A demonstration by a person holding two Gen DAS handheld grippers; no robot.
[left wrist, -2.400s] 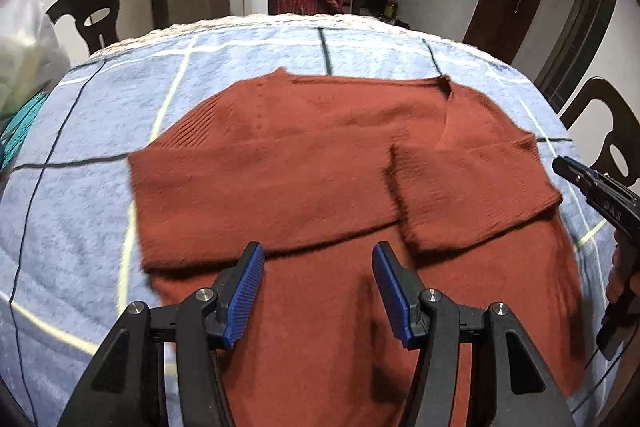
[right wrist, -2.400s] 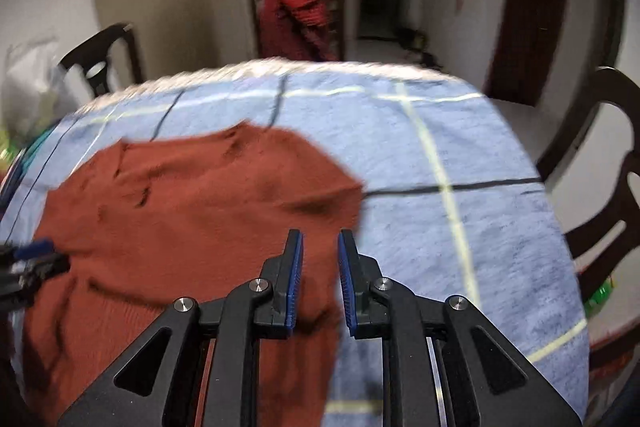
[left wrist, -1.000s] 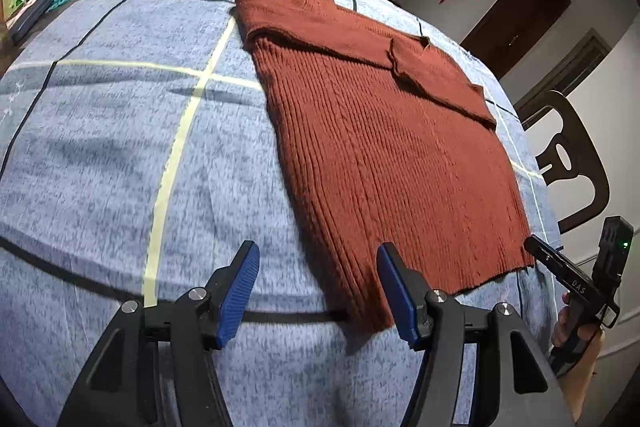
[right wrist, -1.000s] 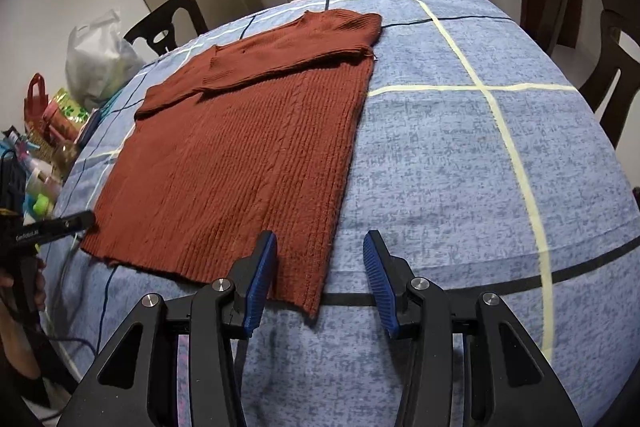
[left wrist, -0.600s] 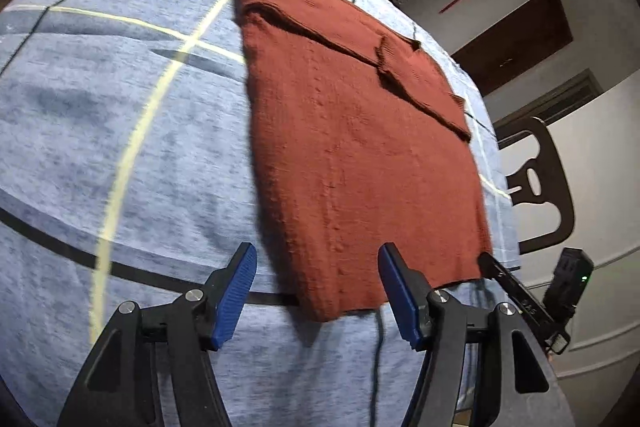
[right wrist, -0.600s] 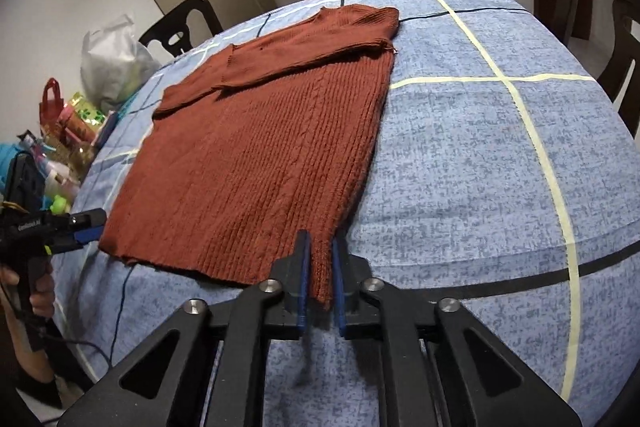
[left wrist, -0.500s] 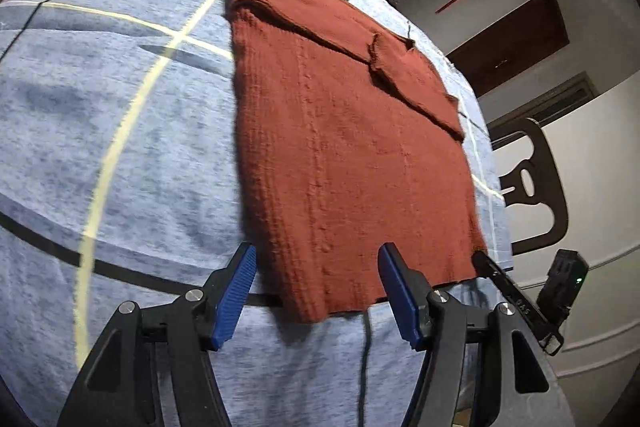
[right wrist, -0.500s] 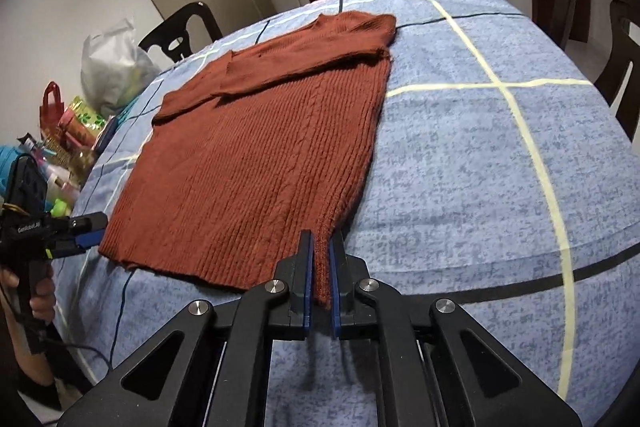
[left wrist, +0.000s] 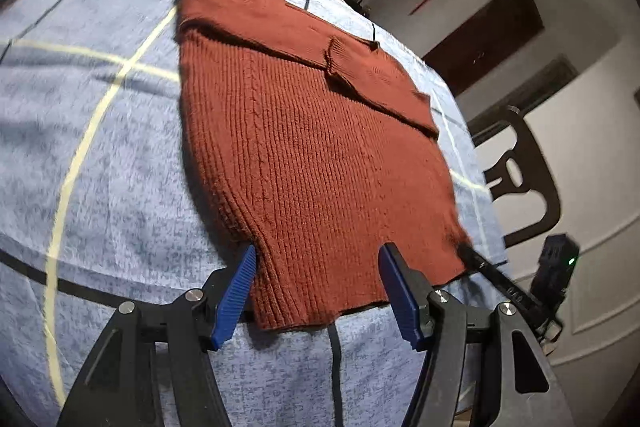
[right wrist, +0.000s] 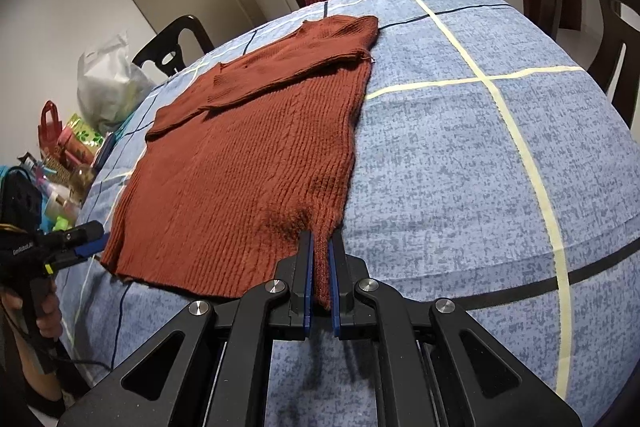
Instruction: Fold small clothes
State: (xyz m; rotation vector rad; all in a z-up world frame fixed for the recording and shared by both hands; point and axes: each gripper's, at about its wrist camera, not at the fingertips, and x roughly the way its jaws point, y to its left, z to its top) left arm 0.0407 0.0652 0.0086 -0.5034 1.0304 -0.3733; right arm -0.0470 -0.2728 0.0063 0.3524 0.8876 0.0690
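Our rust-red ribbed knit sweater point(left wrist: 320, 155) lies flat on the bench under its blue checked cloth point(right wrist: 460, 155), sleeves folded across the chest. Our right claw point(right wrist: 319, 267) is clamped on the hem's right corner, while our left claw point(left wrist: 320, 291) stands wide apart, straddling the left hem corner without pinching it. The knit looks soft, floppy and stretchy, so we judge both hem corners the best holds.
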